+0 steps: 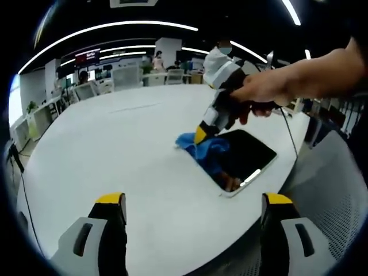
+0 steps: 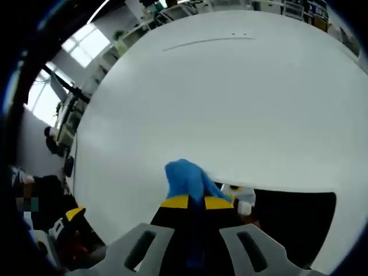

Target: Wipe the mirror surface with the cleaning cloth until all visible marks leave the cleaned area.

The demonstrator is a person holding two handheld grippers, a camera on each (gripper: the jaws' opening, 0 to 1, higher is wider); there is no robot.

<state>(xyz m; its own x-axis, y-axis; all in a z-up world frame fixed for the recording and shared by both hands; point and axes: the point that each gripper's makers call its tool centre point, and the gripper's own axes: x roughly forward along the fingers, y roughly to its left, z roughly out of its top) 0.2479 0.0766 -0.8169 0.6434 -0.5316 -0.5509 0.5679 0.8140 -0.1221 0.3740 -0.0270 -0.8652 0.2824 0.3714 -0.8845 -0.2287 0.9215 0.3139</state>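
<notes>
Lying near the right edge of a broad white desk [image 1: 115,149] in an open office with ceiling light strips, the mirror [image 1: 244,158] carries a blue cloth [image 1: 207,150] pinched by the right gripper [image 2: 195,202]; the left gripper [image 1: 192,208] hovers with jaws spread.

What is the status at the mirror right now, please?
Right gripper shut on blue cloth, pressing it at the mirror's far edge. Left gripper open, holding nothing, hovering above the white table. Nothing in the way.
</notes>
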